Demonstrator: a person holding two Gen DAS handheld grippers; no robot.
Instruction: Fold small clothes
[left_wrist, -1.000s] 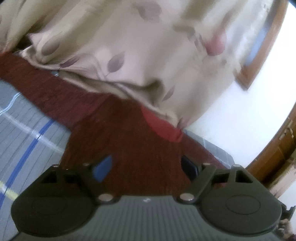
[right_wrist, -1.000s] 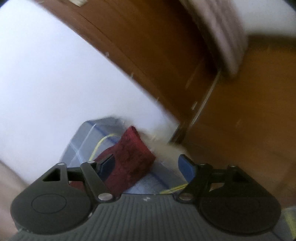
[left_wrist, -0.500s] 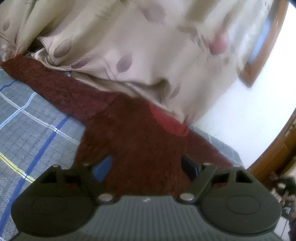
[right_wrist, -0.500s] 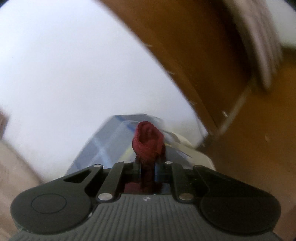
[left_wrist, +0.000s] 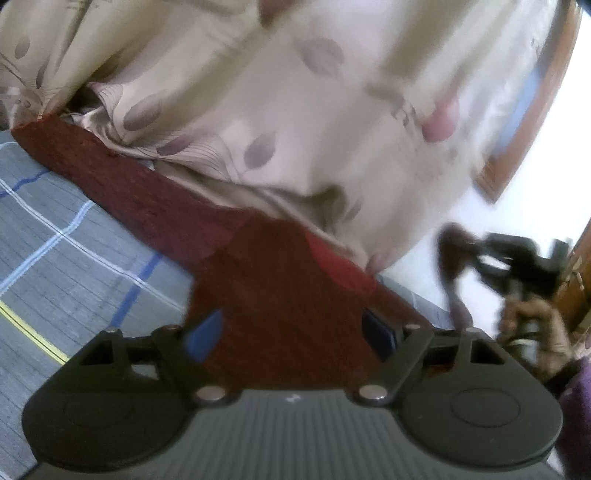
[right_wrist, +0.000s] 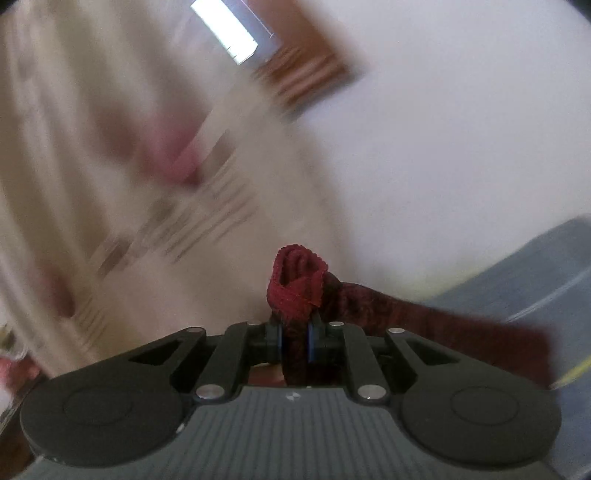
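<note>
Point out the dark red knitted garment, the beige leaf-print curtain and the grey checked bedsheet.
Dark red knitted garment (left_wrist: 280, 295): left wrist view, flat middle.
Beige leaf-print curtain (left_wrist: 258, 110): left wrist view, draped folds.
Grey checked bedsheet (left_wrist: 66, 258): left wrist view, bare striped area.

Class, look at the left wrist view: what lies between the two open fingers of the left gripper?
In the left wrist view, the dark red garment lies between the left gripper's spread fingers, untouched by them, spread on the grey checked sheet.

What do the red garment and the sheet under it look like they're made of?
The red garment looks like a soft knit, matte and nubbly, with a ribbed edge bunched between the right gripper's pads. The bedsheet looks like thin woven cotton, flat grey with printed check lines. Blur leaves both uncertain.
</note>
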